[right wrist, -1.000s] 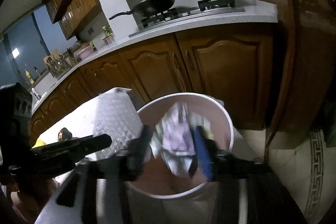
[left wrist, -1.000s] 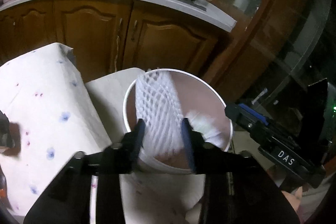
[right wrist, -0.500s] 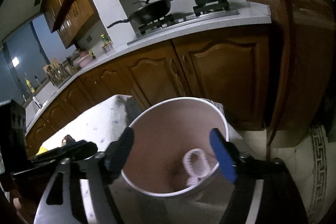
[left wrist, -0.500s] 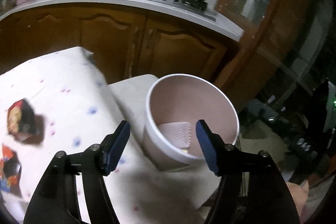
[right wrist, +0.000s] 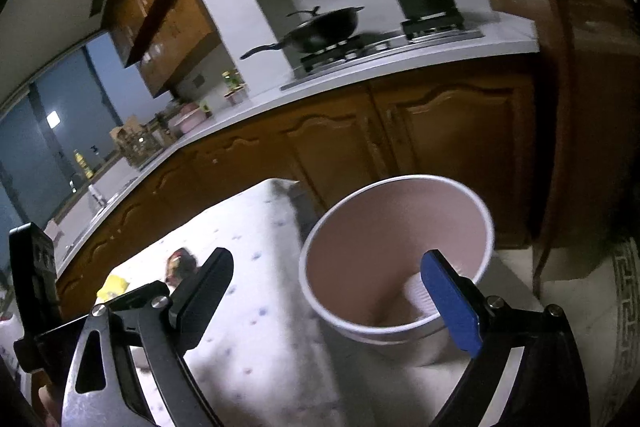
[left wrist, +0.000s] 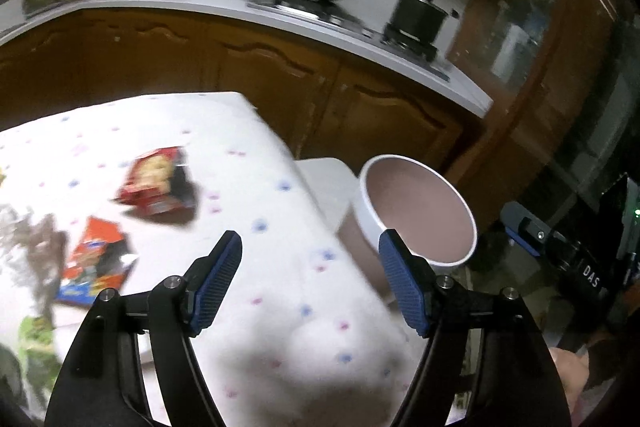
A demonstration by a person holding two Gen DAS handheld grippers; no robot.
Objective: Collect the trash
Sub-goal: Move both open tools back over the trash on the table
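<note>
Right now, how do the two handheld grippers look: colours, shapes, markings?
The left gripper has black angular metal-looking arms with silver screws and jaws lined with ribbed blue pads. The right gripper is built alike: black frame, silver screws, smooth blue pad. A "DAS" marking shows on the right gripper's body.

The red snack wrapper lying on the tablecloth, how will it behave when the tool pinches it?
The red snack wrapper looks crumpled and thin, so probably floppy and very light. It lies fairly flat on the tablecloth, so pinching may drag cloth too. Its glossy film may slip between the open left tool fingers.
</note>
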